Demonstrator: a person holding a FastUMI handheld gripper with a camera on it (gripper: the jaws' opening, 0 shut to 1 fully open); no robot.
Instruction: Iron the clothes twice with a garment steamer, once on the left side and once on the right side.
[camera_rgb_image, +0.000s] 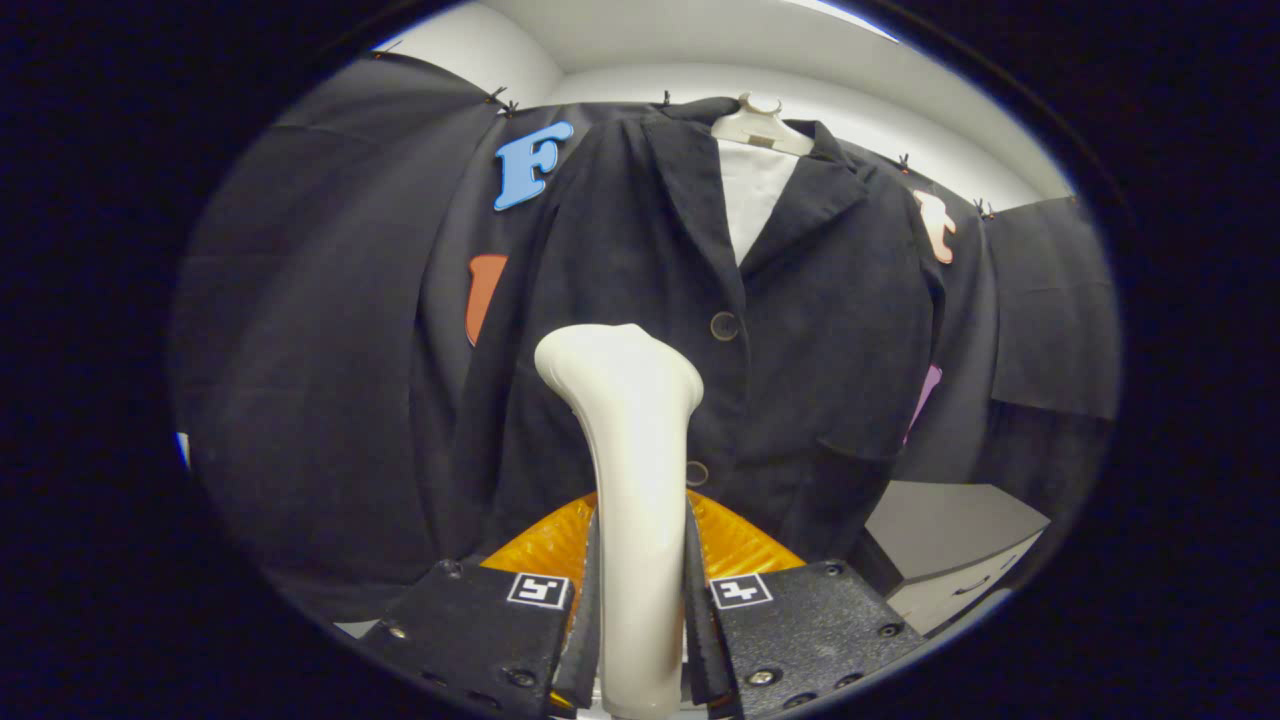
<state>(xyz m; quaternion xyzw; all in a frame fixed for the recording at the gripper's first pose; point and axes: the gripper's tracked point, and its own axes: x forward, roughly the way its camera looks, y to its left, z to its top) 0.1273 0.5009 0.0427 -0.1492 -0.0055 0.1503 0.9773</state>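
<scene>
Between the fingers (640, 640) stands the white garment steamer (625, 450), both fingers clamped on its handle, its head raised against the left front of the dark jacket (800, 350) hanging on a white hanger (760, 125). Steamer sits just left of the buttons; I judge a pass on this side under way, the other side left

A dark jacket (640, 300) hangs on a white hanger (762, 125).
</scene>
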